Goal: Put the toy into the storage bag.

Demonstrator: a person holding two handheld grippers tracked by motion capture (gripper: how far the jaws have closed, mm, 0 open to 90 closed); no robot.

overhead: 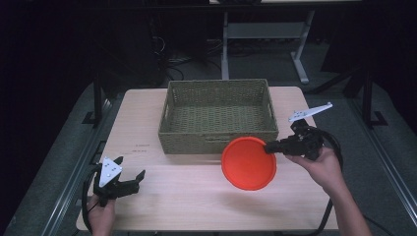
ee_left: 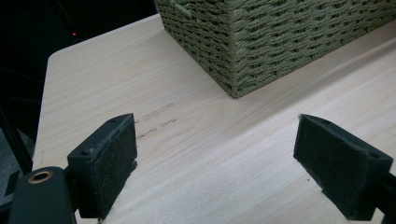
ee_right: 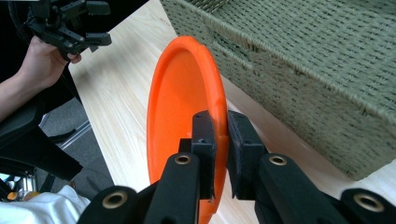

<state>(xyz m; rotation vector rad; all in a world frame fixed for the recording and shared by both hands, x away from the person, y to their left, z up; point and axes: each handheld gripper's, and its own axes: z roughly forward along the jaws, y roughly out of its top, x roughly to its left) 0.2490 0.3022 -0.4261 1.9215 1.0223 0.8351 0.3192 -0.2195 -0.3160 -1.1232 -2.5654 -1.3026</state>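
The right gripper (overhead: 271, 147) is clamped on the rim of an orange plate (overhead: 247, 163), held tilted just in front of the basket (overhead: 216, 114) — off the table (overhead: 187, 196). The left gripper (overhead: 138, 178) sits well to the basket's left and nearer the person — jaws wide apart, holding nothing.

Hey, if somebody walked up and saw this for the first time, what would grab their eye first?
The bright orange plate, clamped by its rim in the right gripper and held off the table just in front of the woven basket. The basket sits empty at the table's far middle. At the near left corner, the left gripper rests with its jaws wide open, holding nothing.
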